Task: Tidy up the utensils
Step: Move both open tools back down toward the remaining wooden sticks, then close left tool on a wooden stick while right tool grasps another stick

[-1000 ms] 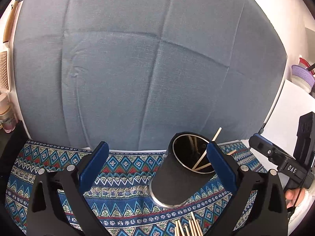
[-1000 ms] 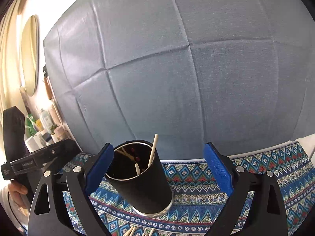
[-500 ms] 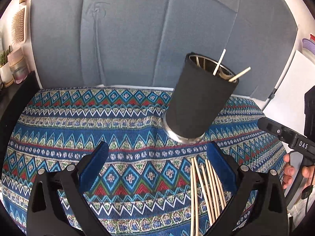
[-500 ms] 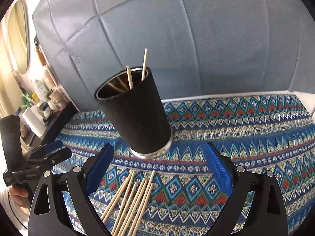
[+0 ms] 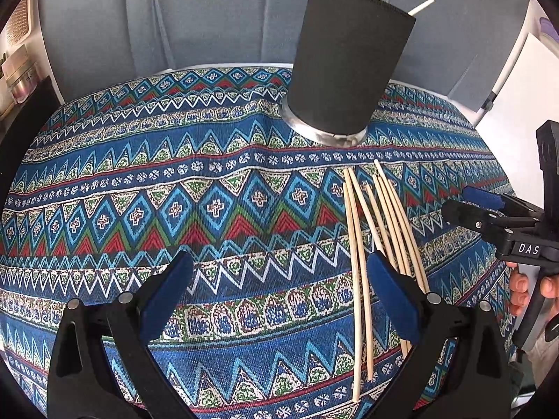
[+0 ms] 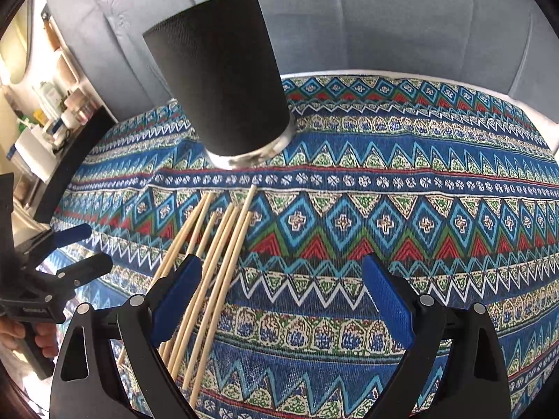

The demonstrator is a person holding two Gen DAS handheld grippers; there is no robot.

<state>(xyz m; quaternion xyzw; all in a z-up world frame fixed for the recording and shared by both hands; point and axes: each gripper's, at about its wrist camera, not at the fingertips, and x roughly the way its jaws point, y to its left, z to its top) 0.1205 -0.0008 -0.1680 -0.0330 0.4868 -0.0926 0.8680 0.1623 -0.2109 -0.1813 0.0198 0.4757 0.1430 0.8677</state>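
Note:
A black cup [image 5: 344, 59] with a metal base stands on the patterned cloth [image 5: 174, 192], with two stick tips above its rim. It also shows in the right wrist view [image 6: 223, 83]. Several wooden sticks [image 5: 380, 223] lie in a loose bundle on the cloth in front of the cup; they also show in the right wrist view [image 6: 213, 255]. My left gripper [image 5: 279, 279] is open and empty, left of the sticks. My right gripper [image 6: 281, 281] is open and empty, with its left finger over the sticks. Each gripper shows in the other's view: right [image 5: 485, 206], left [image 6: 78, 249].
A grey fabric backdrop [image 5: 174, 17] rises behind the table. Bottles and jars stand on a shelf at the left [image 6: 52, 104]. A white board [image 5: 517, 80] leans at the right.
Both grippers have tilted down and drawn back toward the near side of the table. The cup now sits high in both views and the sticks on the cloth have come into full view.

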